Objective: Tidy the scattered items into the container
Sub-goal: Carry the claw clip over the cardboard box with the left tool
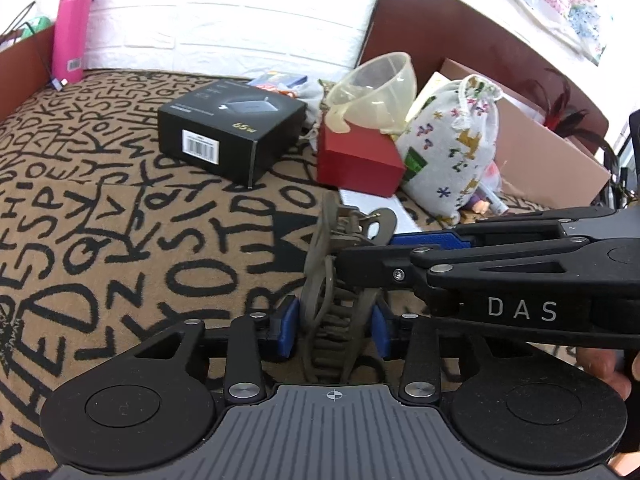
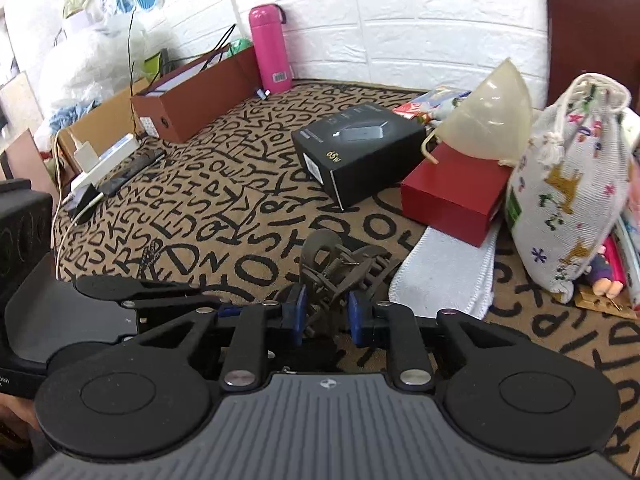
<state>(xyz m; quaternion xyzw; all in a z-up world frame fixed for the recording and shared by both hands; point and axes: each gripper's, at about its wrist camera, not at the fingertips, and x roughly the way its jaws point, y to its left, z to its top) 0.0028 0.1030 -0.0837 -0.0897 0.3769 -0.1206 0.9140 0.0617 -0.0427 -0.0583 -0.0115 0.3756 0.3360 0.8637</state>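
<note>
A brown hair claw clip point(image 1: 320, 240) point(image 2: 336, 264) stands on the letter-patterned cloth point(image 1: 120, 208), held from two sides. In the left wrist view my left gripper point(image 1: 334, 332) has its blue pads pressed on the clip's toothed end. My right gripper point(image 1: 384, 248) reaches in from the right and pinches the clip's upper handle. The right wrist view shows the right gripper point(image 2: 327, 312) shut on the clip, with the left gripper point(image 2: 212, 298) coming in from the left. Scattered behind are a black box point(image 1: 228, 132), a red box point(image 1: 356, 164), a translucent bowl point(image 1: 372, 88) and a printed drawstring bag point(image 1: 452, 148).
An open cardboard box point(image 1: 540, 148) sits at the back right behind the bag. A brown box point(image 2: 192, 96) and a pink flask point(image 2: 270, 48) stand along the white wall. A white cloth point(image 2: 440, 272) lies by the red box. A power strip with cables point(image 2: 100, 160) is at the left edge.
</note>
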